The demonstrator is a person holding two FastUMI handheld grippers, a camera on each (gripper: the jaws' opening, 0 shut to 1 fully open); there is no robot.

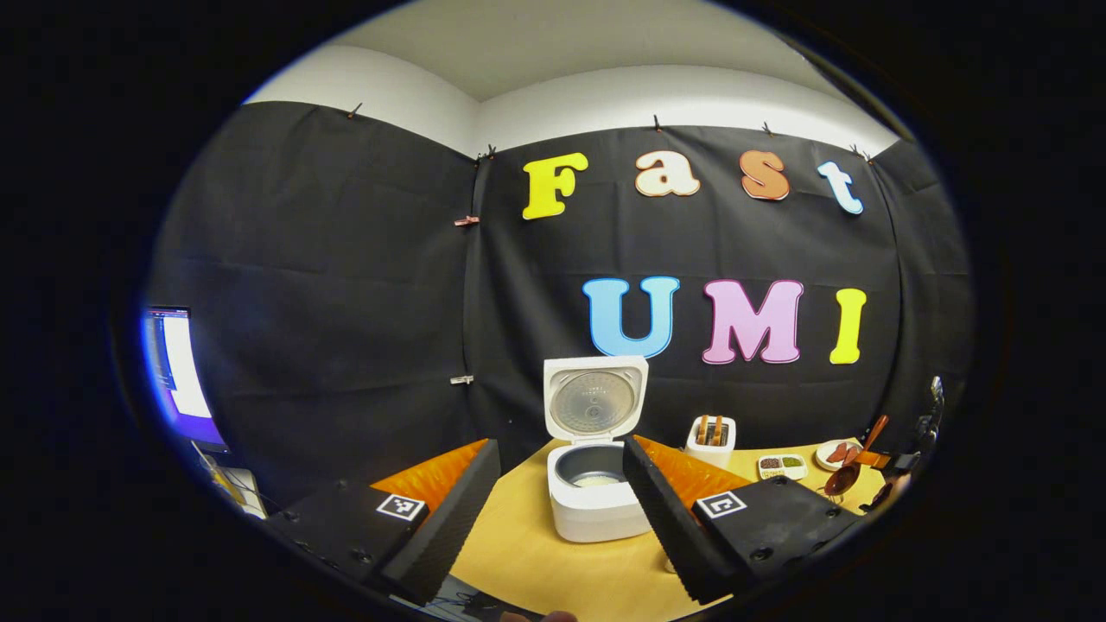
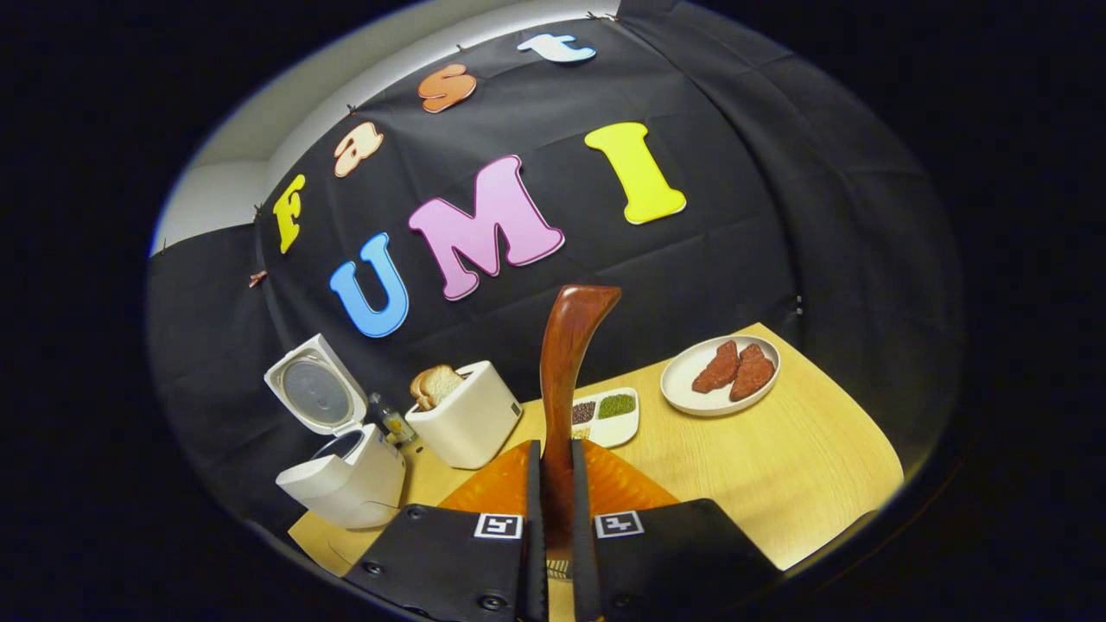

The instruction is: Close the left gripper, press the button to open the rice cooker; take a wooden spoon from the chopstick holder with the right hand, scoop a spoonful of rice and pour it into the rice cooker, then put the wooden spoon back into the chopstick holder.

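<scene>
Wooden spoon (image 2: 566,363) clamped by its shaft btwn right gripper (image 2: 553,510) fingers, handle end up, so the bowl hangs below, ready to scoop; bowl shows at far right in left gripper view. Rice cooker (image 1: 596,492) sits mid-table w/ lid up, pot exposed to take the rice. Left gripper (image 1: 562,510) hangs near, level, jaws wide, nothing held. Right gripper view tilted, suggesting the gripper is rolled.

No readable text or labels; only square coded markers (image 2: 498,524) sit on the grippers.
</scene>
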